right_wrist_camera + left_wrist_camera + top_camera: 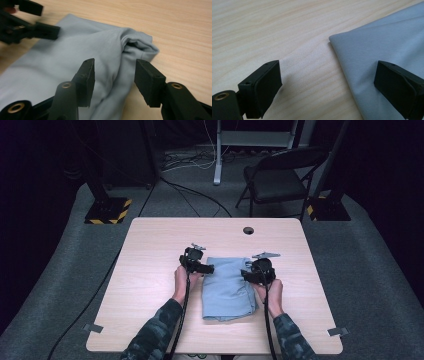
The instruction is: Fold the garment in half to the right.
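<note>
High view had the cloth point(227, 290) lying folded at the centre of the table point(150, 270), a tidy pale-blue rectangle, with 2 grippers flanking its far end. Left gripper point(207, 269) sat at the cloth's upper-left corner, right gripper point(248, 275) at the upper-right edge, each in a hand coming up from the bottom of the frame.

Left gripper view told the finer story: its jaws stood wide, one over bare wood at lower left, the other over fabric at lower right, the cloth's corner point(332, 38) lying flat between them, nothing pinched. Right gripper view showed what the high view blurred, a rumpled, bunched fold point(135, 42) at the upper middle of the frame. There the right gripper point(115, 75) hung part-open, fabric lying between the jaws but the pads not pressing it.

By my reading, this was a folding job mid-step, both tools lining up on the far edge for a fresh grip. Next move called for both to close on that edge together, the right taking the bunched layers cleanly so the fold didn't drag crooked.
</note>
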`<action>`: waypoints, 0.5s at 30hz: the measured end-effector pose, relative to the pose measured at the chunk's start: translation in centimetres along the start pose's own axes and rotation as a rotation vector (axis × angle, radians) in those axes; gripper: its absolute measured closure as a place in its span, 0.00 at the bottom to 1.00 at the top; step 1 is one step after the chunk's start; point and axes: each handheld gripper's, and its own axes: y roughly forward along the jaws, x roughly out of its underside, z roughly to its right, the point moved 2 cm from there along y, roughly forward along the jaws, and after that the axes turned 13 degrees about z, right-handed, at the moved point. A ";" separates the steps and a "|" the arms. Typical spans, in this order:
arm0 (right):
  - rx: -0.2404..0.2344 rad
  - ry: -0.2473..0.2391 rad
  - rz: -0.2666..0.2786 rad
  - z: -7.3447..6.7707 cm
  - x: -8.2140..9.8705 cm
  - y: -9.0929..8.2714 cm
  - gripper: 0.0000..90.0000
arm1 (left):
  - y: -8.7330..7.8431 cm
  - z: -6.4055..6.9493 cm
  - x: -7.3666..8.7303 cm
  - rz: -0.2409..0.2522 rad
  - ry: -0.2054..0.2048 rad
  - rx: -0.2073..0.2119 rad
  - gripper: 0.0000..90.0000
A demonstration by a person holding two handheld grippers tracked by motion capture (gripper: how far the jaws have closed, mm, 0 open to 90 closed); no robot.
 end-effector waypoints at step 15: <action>0.050 0.000 -0.029 0.9 1.4 0.7 0.50 | -1.4 -0.8 0.3 0.053 -0.076 -0.001 0.05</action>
